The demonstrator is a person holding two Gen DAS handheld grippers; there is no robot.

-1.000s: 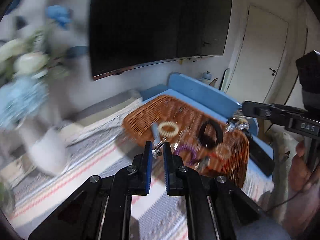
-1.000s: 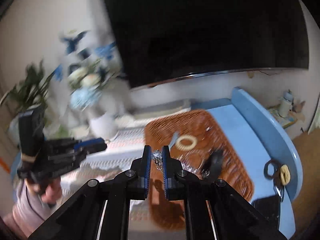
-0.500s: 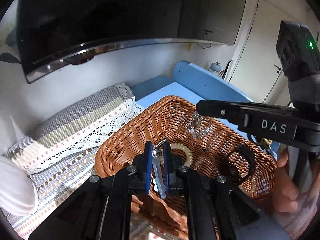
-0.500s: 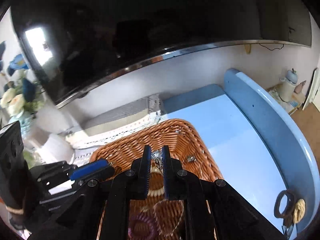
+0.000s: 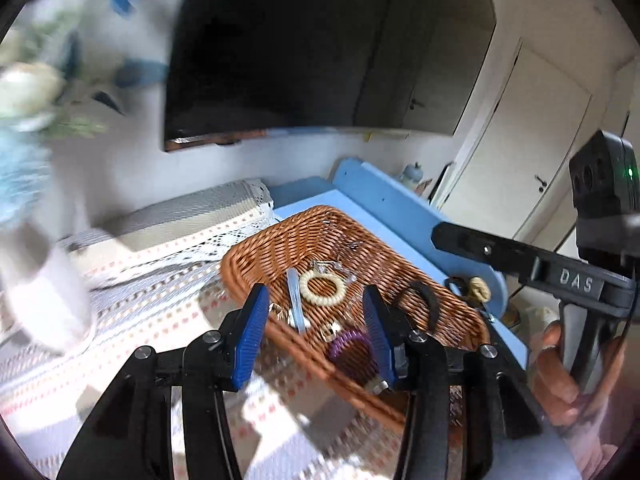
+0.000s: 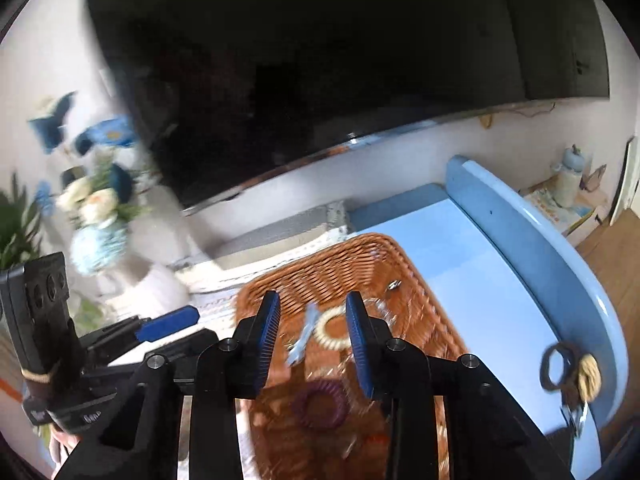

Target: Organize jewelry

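Note:
A brown wicker tray (image 5: 256,252) (image 6: 360,256) lies on the table and holds jewelry. In it are a cream bead bracelet (image 5: 322,289) (image 6: 334,330), a pale blue hair clip (image 5: 295,300) (image 6: 302,340), a purple coil hair tie (image 5: 352,342) (image 6: 320,404), a black band (image 5: 420,300) and small silver pieces (image 5: 332,266) (image 6: 394,285). My left gripper (image 5: 316,330) is open and empty above the tray's near edge. My right gripper (image 6: 314,336) is open and empty above the tray.
A striped lace-edged cloth (image 5: 160,288) covers the table left of the tray. A white vase with blue and white flowers (image 6: 96,216) stands at the left. A dark TV (image 6: 320,60) hangs behind. A blue raised edge (image 6: 540,248) carries scissors (image 6: 560,364).
Both grippers have opened and pulled back from the tray. The silver pieces they held now lie in the tray.

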